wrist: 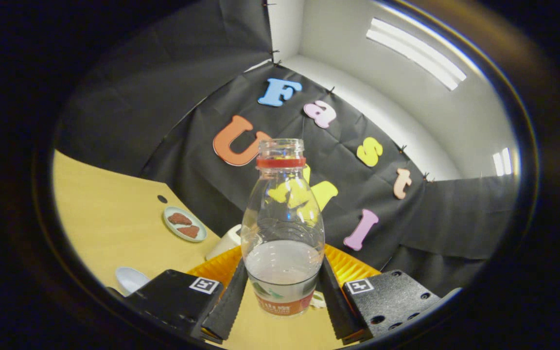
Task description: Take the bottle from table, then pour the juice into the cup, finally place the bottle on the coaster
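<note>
The bottle [282, 228] sits upright between your claw [282, 296] fingers, its long axis running straight up from them, neck and open red-ringed mouth uppermost. It is clear plastic, with no cap on, and roughly the lower third holds pale juice above a printed label. Both fingers [229, 301] lie along the bottle's lower body, one on each flank, so you have the claw clenched on the bottle just around the liquid line. The bottle's base looks a little clear of the counter [110, 218], though you cannot be sure from here. Just behind the bottle and the fingers lies an orange ribbed disc [353, 267], likely the coaster. To the left of it, partly hidden by the bottle, is a white rounded vessel [226, 240], which I take for the cup. Further off on the counter sits a small plate [185, 224] with two reddish pieces, and nearer you a white spoon [131, 279]. The pour would need a tilt leftward toward that white vessel
</note>
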